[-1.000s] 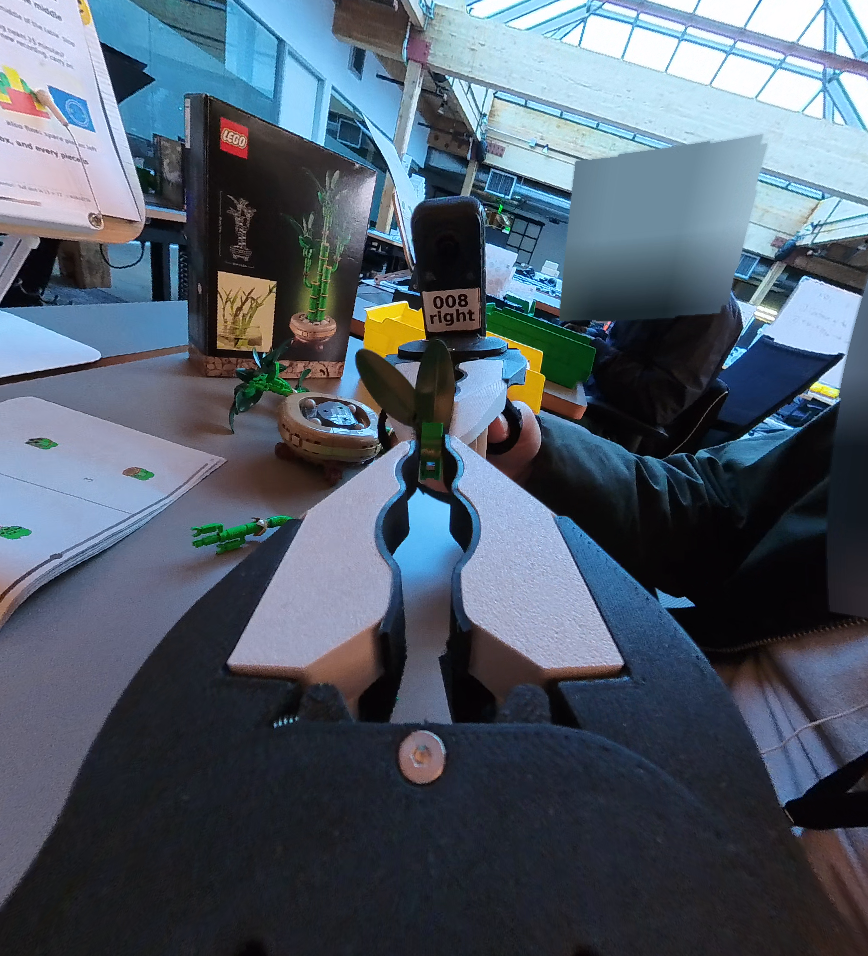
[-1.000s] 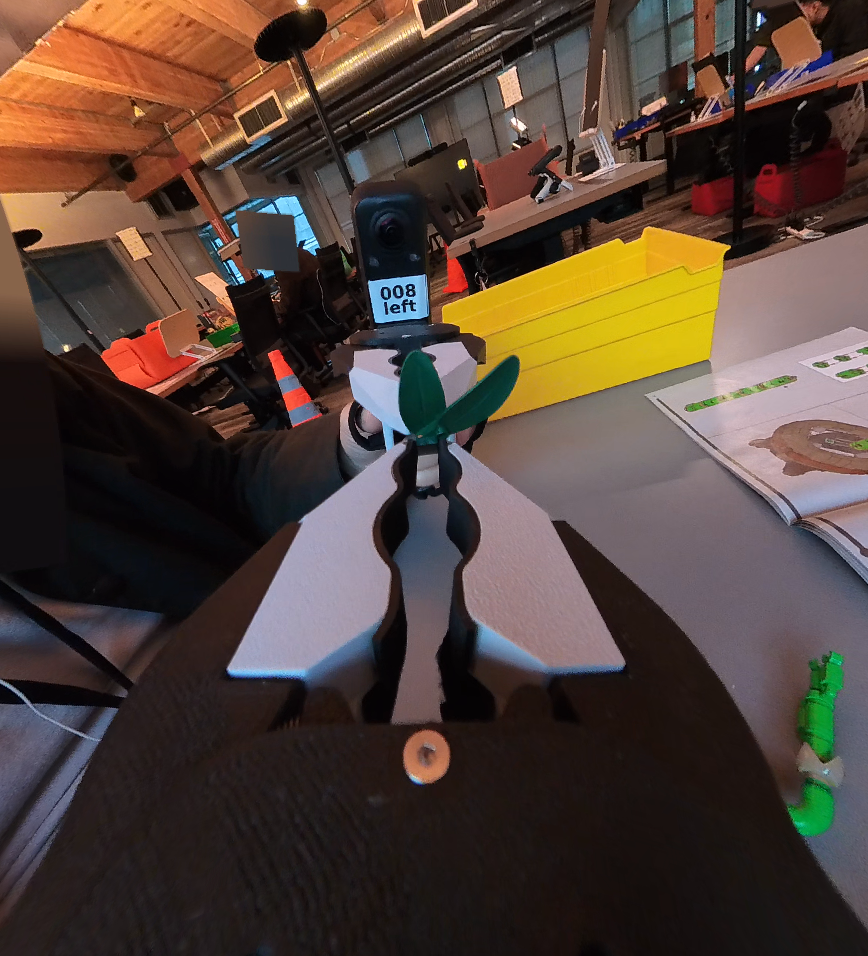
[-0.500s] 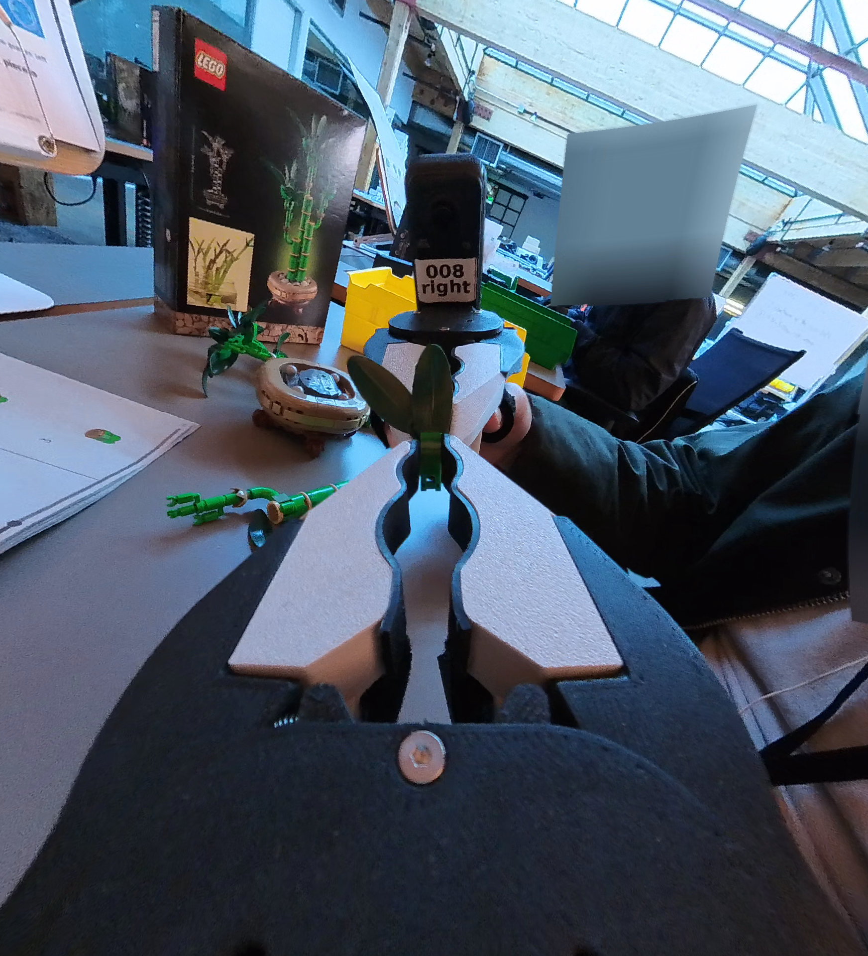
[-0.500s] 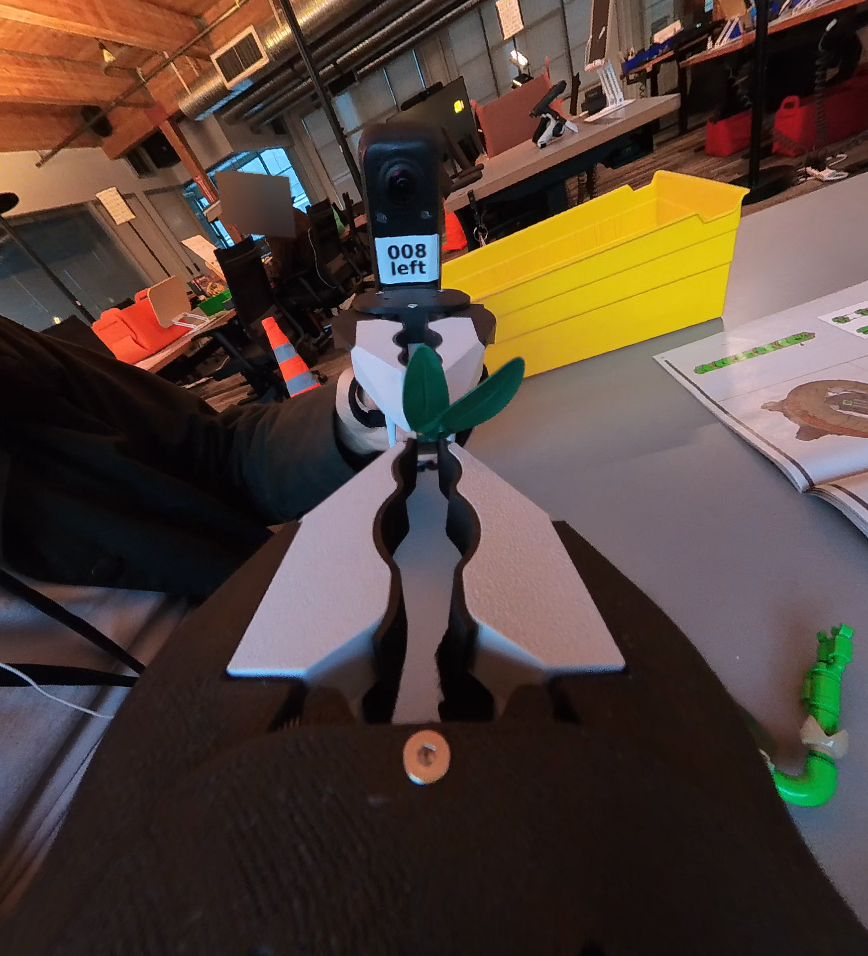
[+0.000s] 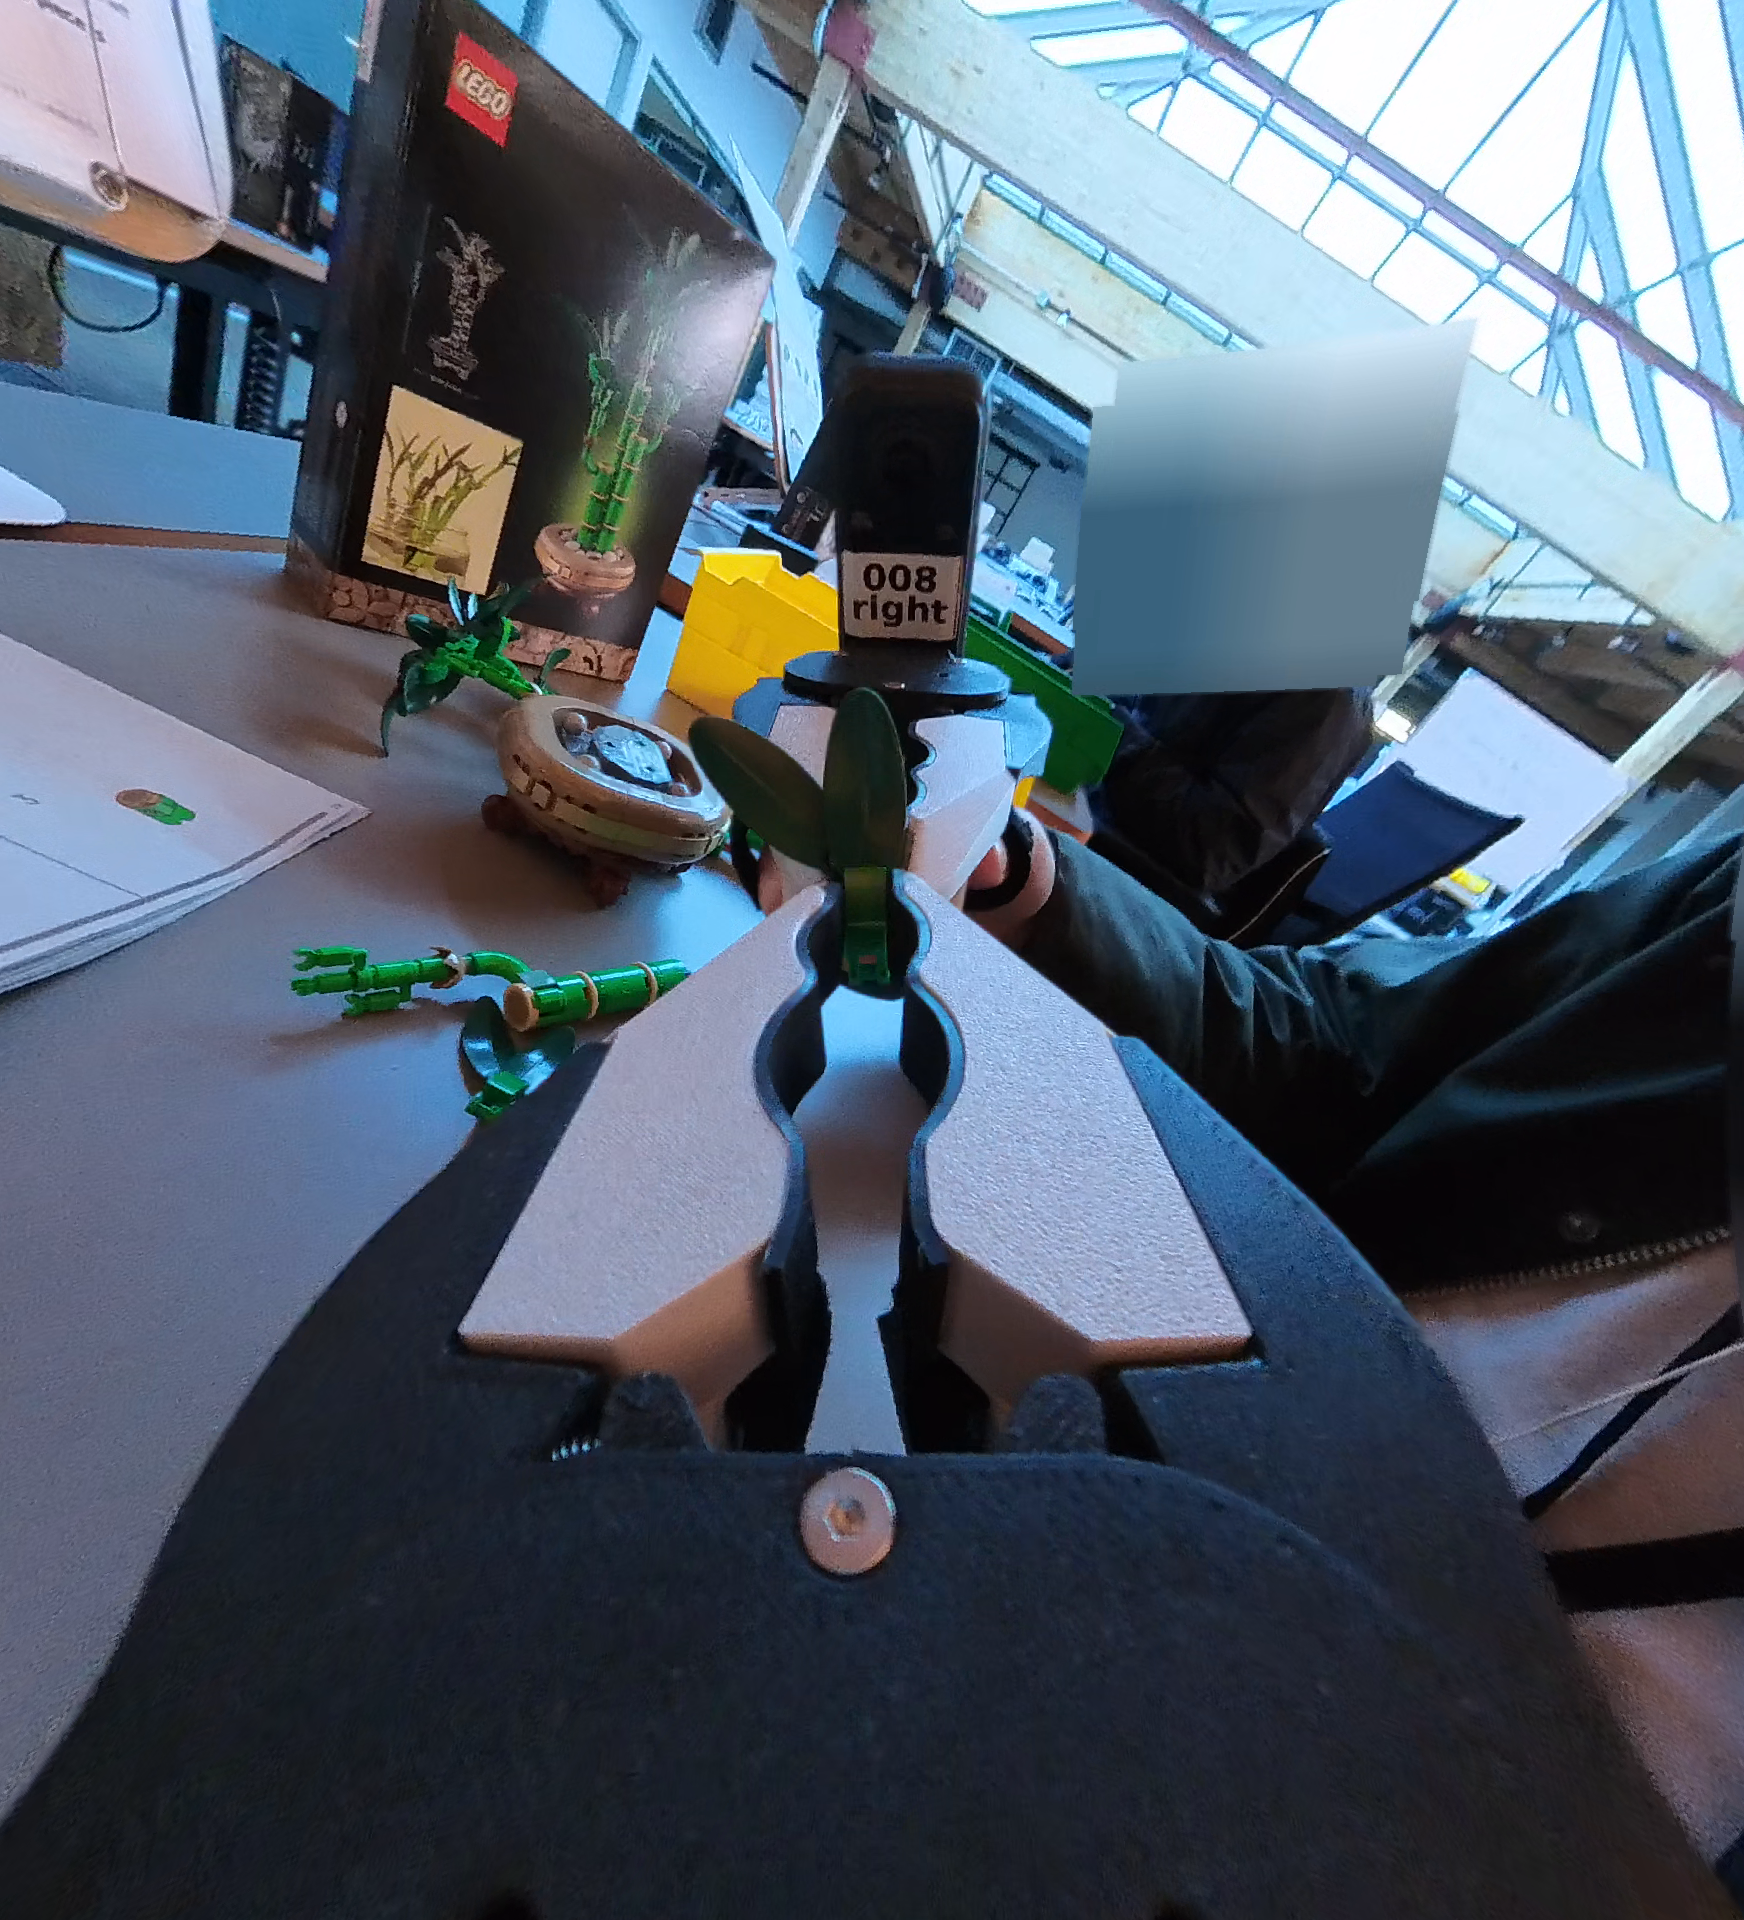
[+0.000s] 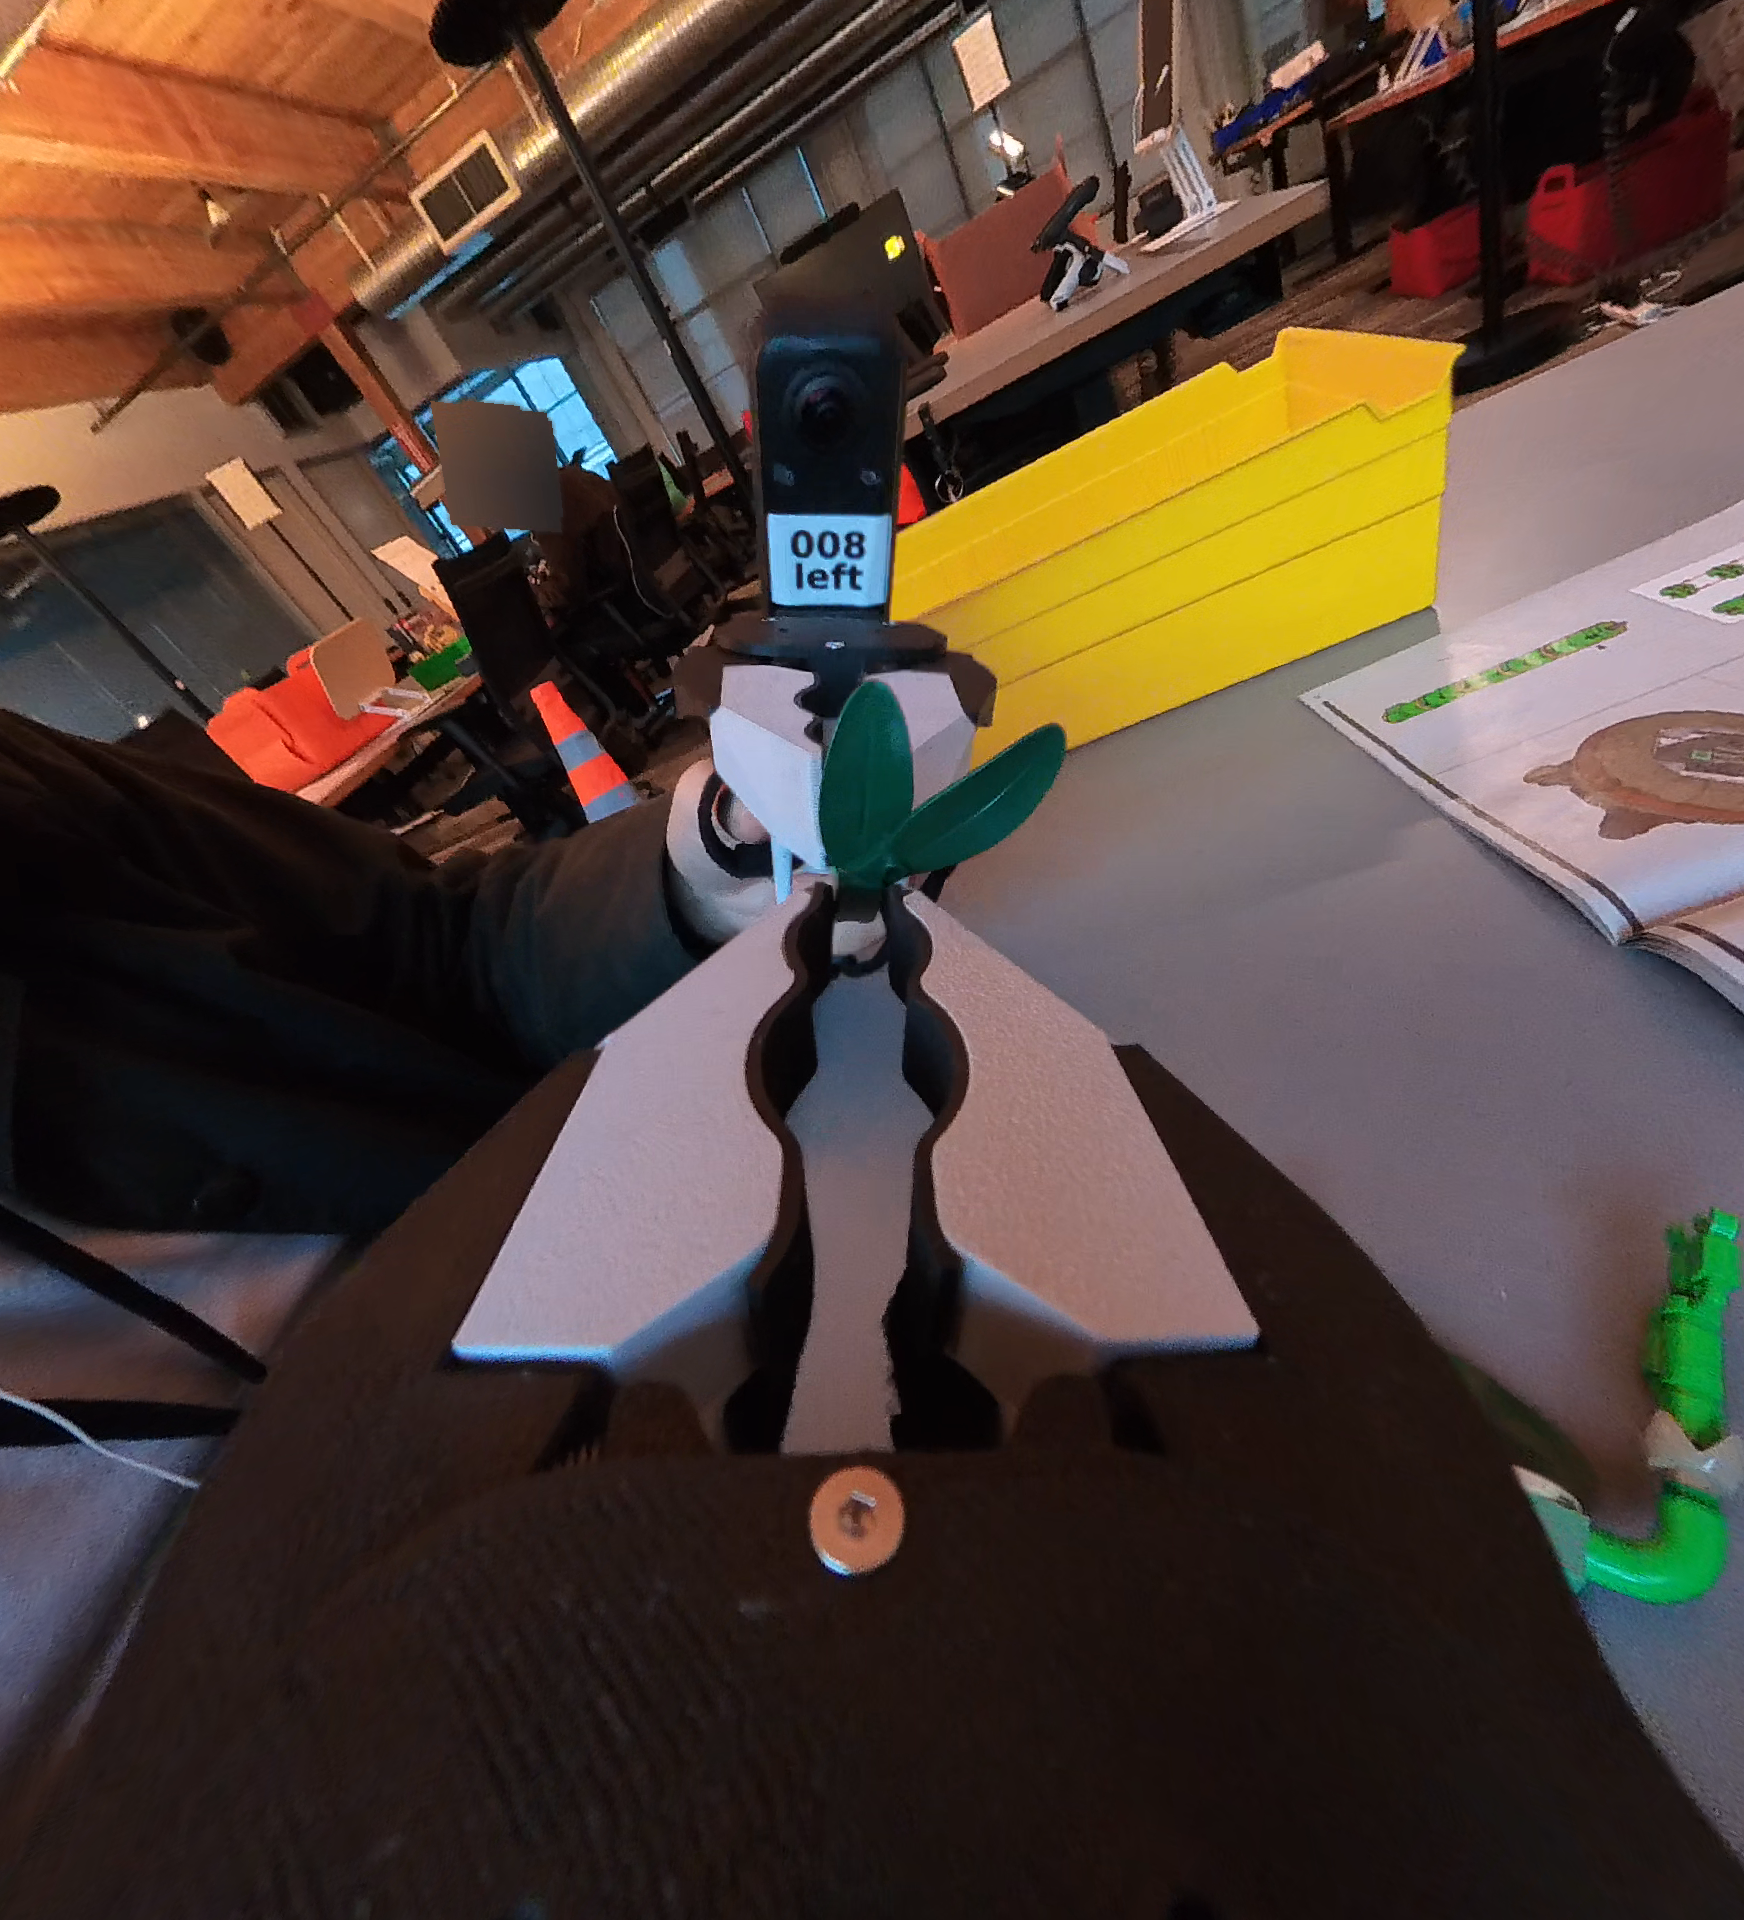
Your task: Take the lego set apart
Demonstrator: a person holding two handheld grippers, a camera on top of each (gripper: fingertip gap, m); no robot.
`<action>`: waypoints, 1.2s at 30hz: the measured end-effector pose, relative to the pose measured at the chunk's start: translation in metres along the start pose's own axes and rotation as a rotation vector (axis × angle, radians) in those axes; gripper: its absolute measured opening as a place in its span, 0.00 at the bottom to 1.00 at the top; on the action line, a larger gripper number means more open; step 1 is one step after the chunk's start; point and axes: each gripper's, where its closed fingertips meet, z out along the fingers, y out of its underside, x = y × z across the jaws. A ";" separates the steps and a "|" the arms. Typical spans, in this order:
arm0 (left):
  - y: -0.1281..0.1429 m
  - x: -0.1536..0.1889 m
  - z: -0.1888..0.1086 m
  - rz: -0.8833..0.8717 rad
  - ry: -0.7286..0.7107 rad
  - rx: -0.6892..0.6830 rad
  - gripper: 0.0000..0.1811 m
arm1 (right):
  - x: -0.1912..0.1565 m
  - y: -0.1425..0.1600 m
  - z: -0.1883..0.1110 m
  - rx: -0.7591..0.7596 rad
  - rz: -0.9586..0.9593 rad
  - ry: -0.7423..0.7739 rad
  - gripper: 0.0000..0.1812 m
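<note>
A small leaf piece (image 5: 852, 810), two dark green leaves on a bright green stem, is held in the air between the two tools, above the near edge of the grey worktop (image 5: 99, 1195). The left hand-held gripper (image 5: 863, 914) is closed on the green stem at its fingertips, the leaves standing up beyond them. The right hand-held gripper (image 6: 852, 914) faces it from the opposite side, tips closed at the base of the same piece; its exact contact point is hidden behind the fingertips.

On the worktop to the left of the left tool lie a bamboo stalk segment (image 5: 494, 982), a dark green leaf part (image 5: 509, 1060) touching it, a round tan pot base (image 5: 608, 779) and a leafy cluster (image 5: 463, 665). Behind stand the set's box (image 5: 525, 384) and a yellow bin (image 6: 1211, 540). An open instruction booklet (image 6: 1626, 748) lies well apart.
</note>
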 end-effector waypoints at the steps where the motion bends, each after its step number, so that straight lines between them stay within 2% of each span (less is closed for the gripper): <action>1: -0.001 -0.001 0.000 -0.019 0.006 0.010 0.03 | 0.001 -0.001 0.001 0.003 -0.002 0.005 0.05; 4: 0.000 -0.002 0.003 -0.038 0.004 0.018 0.03 | 0.003 0.002 0.004 -0.012 0.006 0.021 0.08; 9: -0.002 -0.002 0.004 -0.042 0.007 0.038 0.03 | 0.001 0.001 0.004 -0.003 0.079 -0.011 0.03; 25: 0.006 0.006 0.002 0.020 0.023 -0.077 0.03 | -0.008 0.009 0.002 -0.047 0.149 -0.075 0.03; 32: 0.004 0.011 0.000 -0.012 0.063 -0.068 0.03 | -0.013 0.007 0.000 -0.040 0.157 -0.105 0.03; 36: 0.014 0.004 0.000 -0.093 0.077 -0.102 0.03 | -0.008 0.017 0.002 -0.083 0.170 -0.114 0.03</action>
